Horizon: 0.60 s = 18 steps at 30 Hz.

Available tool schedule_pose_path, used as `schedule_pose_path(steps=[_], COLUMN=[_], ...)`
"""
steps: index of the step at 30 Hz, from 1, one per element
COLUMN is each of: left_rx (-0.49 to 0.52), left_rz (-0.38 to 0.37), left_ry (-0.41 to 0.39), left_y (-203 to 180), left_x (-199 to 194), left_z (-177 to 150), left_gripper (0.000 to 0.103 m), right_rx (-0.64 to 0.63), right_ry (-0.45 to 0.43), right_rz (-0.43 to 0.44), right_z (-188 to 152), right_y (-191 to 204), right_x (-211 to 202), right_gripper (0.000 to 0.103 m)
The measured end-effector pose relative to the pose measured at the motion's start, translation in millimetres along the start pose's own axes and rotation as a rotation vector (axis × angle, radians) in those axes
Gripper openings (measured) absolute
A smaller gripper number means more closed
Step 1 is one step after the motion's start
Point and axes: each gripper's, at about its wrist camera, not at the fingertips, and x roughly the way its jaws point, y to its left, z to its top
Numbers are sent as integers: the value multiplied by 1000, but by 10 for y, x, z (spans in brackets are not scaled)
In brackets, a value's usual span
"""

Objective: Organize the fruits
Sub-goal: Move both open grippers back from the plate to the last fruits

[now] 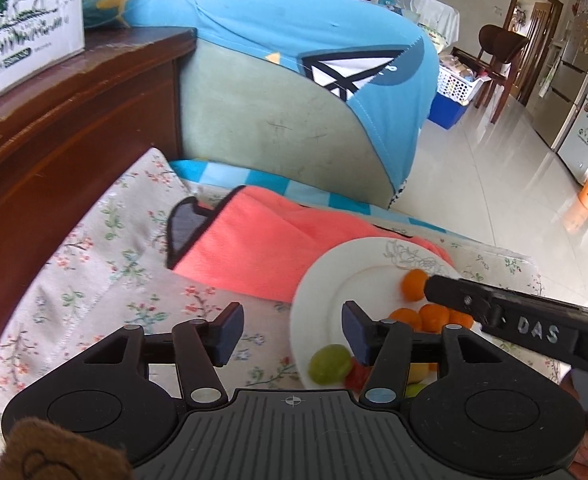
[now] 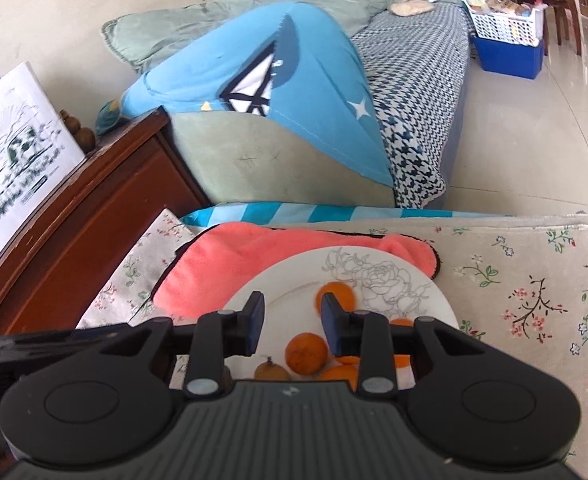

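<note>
A white plate (image 1: 333,276) with a rose drawing lies on the floral cloth and holds several small oranges (image 1: 433,316), a green fruit (image 1: 329,364) and a red piece (image 1: 357,376). My left gripper (image 1: 292,330) is open and empty, over the plate's left rim. In the right wrist view the plate (image 2: 294,268) holds oranges (image 2: 305,353) and a brown fruit (image 2: 270,371). My right gripper (image 2: 292,326) is open and empty above the oranges; it also shows in the left wrist view (image 1: 493,308) as a black body reaching over the plate.
A coral towel (image 1: 262,248) lies under the plate's far edge. A dark wooden cabinet (image 1: 54,152) with a white carton (image 1: 18,20) stands left. A sofa with a blue cover (image 1: 313,52) is behind. Tiled floor (image 1: 493,184) lies to the right.
</note>
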Motion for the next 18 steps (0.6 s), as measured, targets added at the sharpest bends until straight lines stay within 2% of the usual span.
schedule_pose_path(steps=[10,18], left_rx=[62,89], left_rz=[46,94], left_ry=[-7,28], left_y=[233,424], left_x=[-234,-292], left_z=[-76,-177], left_gripper=[57,58], right_rx=[-104,-189], right_ry=[38,91], right_rz=[42,88], right_z=[-266,-549], right_y=[336,633], right_x=[-151,-187], right_gripper=[34,34])
